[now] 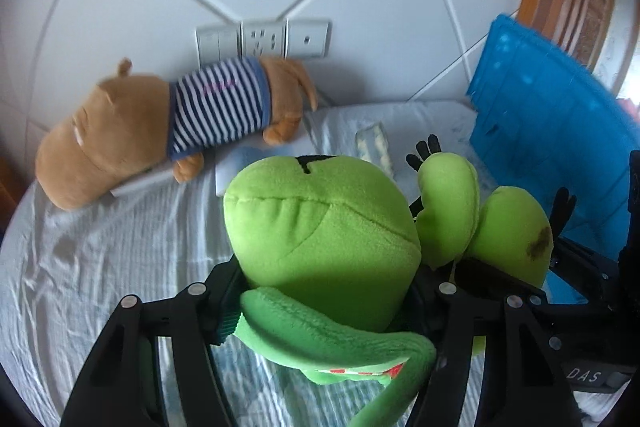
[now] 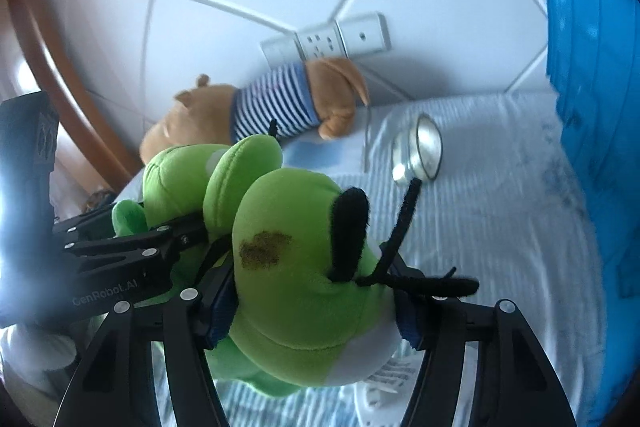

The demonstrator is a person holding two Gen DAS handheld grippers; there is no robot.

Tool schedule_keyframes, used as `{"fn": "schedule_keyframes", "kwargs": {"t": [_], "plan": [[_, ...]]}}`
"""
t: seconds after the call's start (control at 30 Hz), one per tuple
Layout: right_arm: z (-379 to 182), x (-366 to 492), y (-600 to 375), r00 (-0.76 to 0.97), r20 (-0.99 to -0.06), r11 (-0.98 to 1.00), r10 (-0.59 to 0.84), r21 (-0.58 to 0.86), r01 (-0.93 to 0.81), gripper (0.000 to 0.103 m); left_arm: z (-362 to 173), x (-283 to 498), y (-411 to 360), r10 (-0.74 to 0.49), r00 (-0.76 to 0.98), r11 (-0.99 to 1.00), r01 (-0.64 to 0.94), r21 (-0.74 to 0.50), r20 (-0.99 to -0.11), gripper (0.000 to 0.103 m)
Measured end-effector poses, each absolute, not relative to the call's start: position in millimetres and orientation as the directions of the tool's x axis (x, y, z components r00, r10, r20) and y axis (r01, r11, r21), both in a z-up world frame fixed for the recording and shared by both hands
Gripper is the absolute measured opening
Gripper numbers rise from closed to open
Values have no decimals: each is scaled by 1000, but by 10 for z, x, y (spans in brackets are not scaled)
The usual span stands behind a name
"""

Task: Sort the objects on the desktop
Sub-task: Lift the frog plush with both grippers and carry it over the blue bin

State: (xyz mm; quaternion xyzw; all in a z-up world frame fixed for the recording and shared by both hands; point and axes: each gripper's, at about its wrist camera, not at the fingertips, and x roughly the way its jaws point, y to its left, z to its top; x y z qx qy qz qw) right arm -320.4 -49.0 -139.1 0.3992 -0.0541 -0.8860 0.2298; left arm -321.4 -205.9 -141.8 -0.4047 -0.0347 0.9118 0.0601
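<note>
A green plush toy (image 1: 320, 227) with black trim hangs above the white cloth-covered surface (image 1: 100, 267), carried by both grippers. My left gripper (image 1: 332, 291) is shut on its rounded body, pads pressing in from both sides. My right gripper (image 2: 312, 311) is shut on the plush's other green lobe (image 2: 296, 267), the one with a dark stain. The right wrist view also shows the left gripper's fingers (image 2: 132, 247) clamped on the toy at the left. A brown plush animal (image 1: 160, 131) in a blue-and-white striped shirt lies behind, against the wall.
A blue plastic crate (image 1: 552, 147) stands at the right (image 2: 600, 147). A shiny round metal tin (image 2: 420, 151) lies on the cloth. A white flat box (image 1: 248, 163) lies under the brown plush, beside a small pale packet (image 1: 374, 143). Wall sockets (image 1: 264, 39) sit on the tiled wall.
</note>
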Motion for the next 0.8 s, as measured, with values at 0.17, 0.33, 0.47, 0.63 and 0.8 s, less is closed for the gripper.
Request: {"fn": "schedule_keyframes", "kwargs": {"t": [0.17,0.33,0.47,0.63,0.8], "plan": [[-938,-2915,-459,-624,-652,-899,-430,246,363,64,-1007,-2980,-2002,169,-692,-986,-123,-116,-702,64],[-591,-2628,-385,-663,-632,-913,-401,218,344,64,-685,-2785,-1885,197,-709,-980,-169,-107,-677,64],[-288,-2415,-276,-703,-609,-928,-368,191,320,64,-350,-2652,-1698,232,-730,-970,-224,-95,-642,64],[307,-2150,38,-775,-556,-952,-302,127,280,62,212,-2564,-1304,296,-761,-948,-306,-84,-577,64],[973,-1990,538,-844,-481,-970,-237,68,233,61,893,-2598,-646,365,-788,-920,-389,-58,-496,64]]}}
